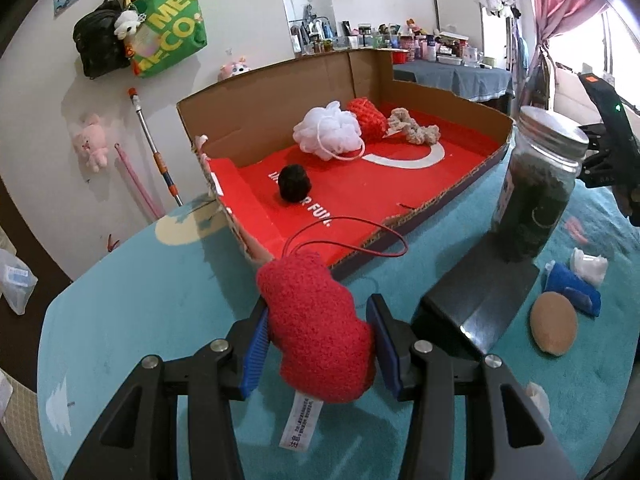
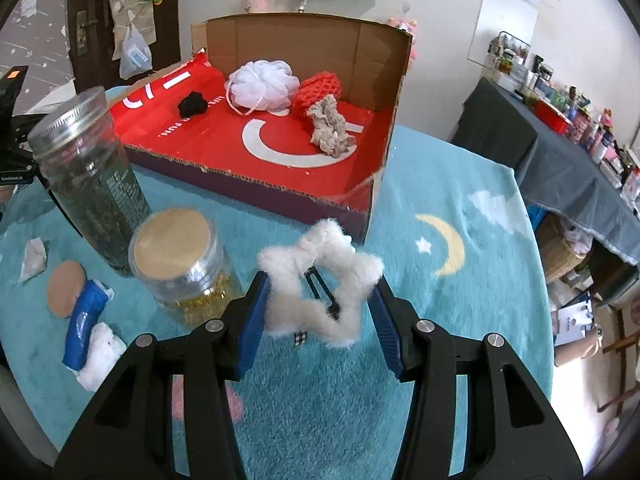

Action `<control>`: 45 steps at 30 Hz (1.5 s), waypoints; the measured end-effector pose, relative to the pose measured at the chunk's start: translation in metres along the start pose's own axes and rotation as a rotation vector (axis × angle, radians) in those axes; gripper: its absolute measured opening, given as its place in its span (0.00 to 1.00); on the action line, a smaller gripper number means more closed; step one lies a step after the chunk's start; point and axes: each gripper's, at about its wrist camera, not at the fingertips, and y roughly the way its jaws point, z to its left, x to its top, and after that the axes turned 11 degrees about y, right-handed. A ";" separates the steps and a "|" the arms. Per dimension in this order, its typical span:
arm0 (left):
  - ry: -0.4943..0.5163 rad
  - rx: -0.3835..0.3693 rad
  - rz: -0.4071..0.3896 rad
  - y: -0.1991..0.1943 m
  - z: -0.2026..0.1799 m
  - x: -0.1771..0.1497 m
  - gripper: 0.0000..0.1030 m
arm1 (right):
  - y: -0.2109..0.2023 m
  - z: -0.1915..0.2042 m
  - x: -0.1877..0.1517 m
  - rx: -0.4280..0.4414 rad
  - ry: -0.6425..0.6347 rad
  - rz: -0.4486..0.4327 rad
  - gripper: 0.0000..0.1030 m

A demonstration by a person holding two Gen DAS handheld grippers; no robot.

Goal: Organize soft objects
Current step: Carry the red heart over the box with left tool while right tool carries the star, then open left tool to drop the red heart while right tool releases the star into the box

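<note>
My left gripper (image 1: 318, 320) is shut on a red fuzzy plush (image 1: 316, 328) with a red cord loop and a white label, held above the teal cloth just short of the cardboard box (image 1: 256, 112). My right gripper (image 2: 320, 300) is shut on a white fluffy star-shaped hair clip (image 2: 320, 292), held in front of the same box (image 2: 304, 36). On the box's red floor lie a white mesh pouf (image 1: 328, 130), a red knitted piece (image 1: 368, 118), a beige scrunchie (image 1: 416, 128) and a black pom-pom (image 1: 294, 184).
A tall jar with dark contents (image 2: 86, 172) and a short jar with a wooden lid (image 2: 180, 260) stand on the teal cloth. Beside them lie a tan round pad (image 2: 64, 288), a blue roll (image 2: 86, 318) and white fluff (image 2: 100, 354). A grey-covered, cluttered table (image 2: 568, 168) stands at right.
</note>
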 end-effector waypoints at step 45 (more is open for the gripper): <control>-0.226 -0.102 0.386 0.128 0.029 0.089 0.49 | 0.130 0.044 0.121 -0.029 -0.046 0.364 0.47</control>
